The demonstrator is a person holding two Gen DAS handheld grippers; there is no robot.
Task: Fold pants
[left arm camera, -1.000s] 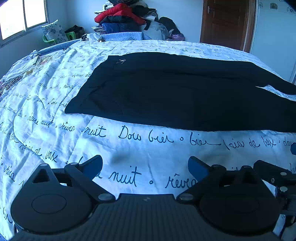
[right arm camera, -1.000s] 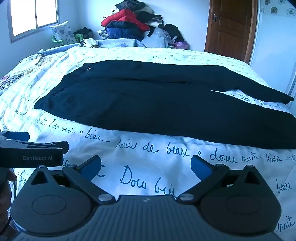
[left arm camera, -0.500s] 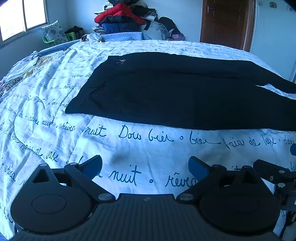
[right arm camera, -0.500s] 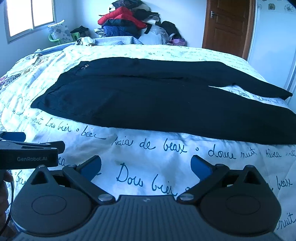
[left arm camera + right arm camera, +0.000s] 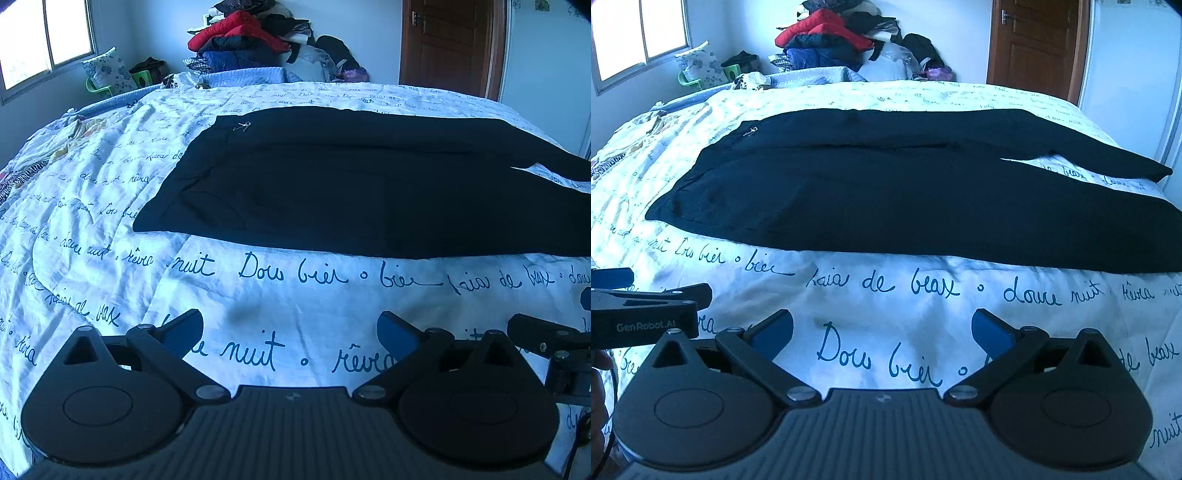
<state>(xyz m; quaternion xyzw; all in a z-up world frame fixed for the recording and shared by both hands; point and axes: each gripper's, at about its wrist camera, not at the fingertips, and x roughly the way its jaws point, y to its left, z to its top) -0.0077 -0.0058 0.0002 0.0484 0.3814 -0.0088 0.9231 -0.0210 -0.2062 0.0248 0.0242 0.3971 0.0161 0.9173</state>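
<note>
Black pants (image 5: pixel 905 195) lie flat and unfolded across the middle of the bed (image 5: pixel 258 295), waistband toward its left edge, legs running to the right edge. The left gripper (image 5: pixel 291 326) and right gripper (image 5: pixel 882 326) hover over the near edge, both spread wide and empty. Folding appears not yet begun; the next move likely calls for reaching forward to pinch the pants' near hem.

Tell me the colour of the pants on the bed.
Black pants, plain with no pattern, clearest in the right wrist view.
</note>
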